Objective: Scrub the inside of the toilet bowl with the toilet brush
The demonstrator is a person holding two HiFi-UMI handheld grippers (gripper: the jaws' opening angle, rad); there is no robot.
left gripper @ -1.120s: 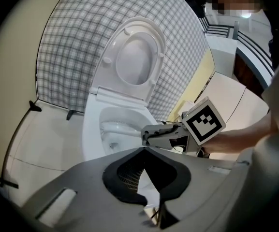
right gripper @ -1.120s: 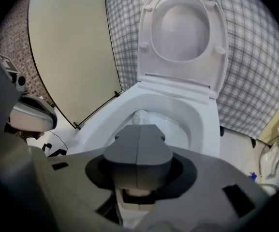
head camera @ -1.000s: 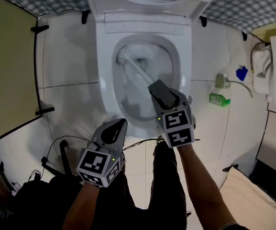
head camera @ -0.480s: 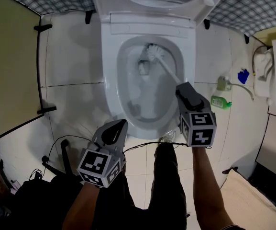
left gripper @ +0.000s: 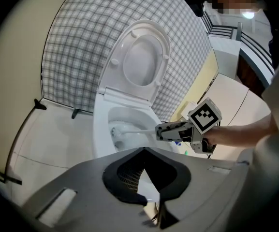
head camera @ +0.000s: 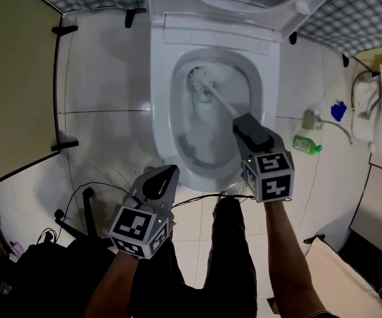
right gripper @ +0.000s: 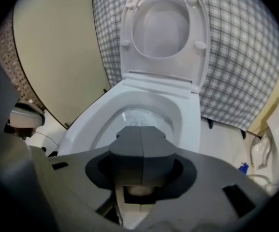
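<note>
Right gripper (head camera: 239, 120) pinches the brush (head camera: 217, 99) by its handle, with the head deep in the bowl (head camera: 161, 105), up by the back wall. The lid (head camera: 296, 12) stands raised behind it. Left gripper (head camera: 166, 172) hangs pressed together and empty, just short of the front rim. A green bottle (head camera: 306, 144) sits on the floor right of the toilet. A black cable (head camera: 78, 194) loops at left, near the partition (head camera: 12, 78).
</note>
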